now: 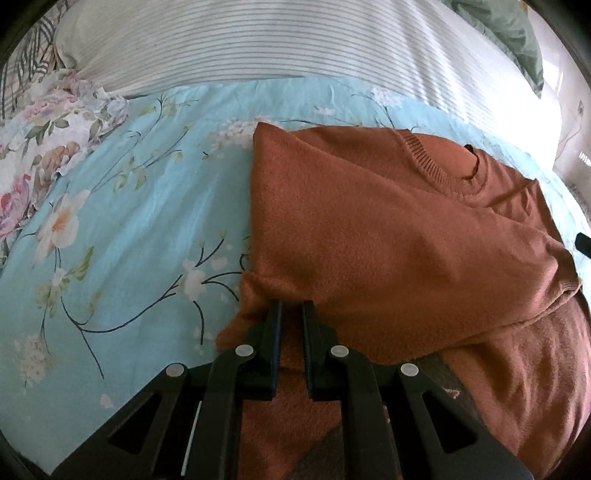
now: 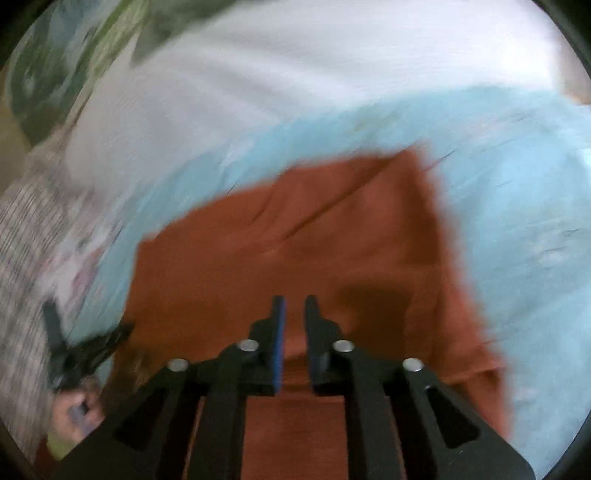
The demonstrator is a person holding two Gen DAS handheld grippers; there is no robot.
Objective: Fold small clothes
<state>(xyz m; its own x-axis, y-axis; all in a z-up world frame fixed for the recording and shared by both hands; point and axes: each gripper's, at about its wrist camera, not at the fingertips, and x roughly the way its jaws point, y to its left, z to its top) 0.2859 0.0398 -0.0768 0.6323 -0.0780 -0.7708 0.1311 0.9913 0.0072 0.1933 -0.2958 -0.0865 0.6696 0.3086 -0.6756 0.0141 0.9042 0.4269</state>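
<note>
A rust-orange knit sweater (image 1: 388, 236) lies partly folded on a light blue floral bedsheet (image 1: 129, 221), ribbed collar toward the upper right. My left gripper (image 1: 291, 306) is shut on a lifted fold of the sweater at its near left edge. In the blurred right wrist view the sweater (image 2: 295, 240) fills the middle, and my right gripper (image 2: 294, 302) has its jaws narrowly apart with orange cloth between them. The left gripper (image 2: 74, 358) shows at the lower left, held by a hand.
A white striped pillow (image 1: 258, 40) lies across the far side. A floral quilt (image 1: 37, 147) is bunched at the left and a green cloth (image 1: 509, 33) at the upper right. The bed edge and a pale floor (image 1: 572, 122) lie at the far right.
</note>
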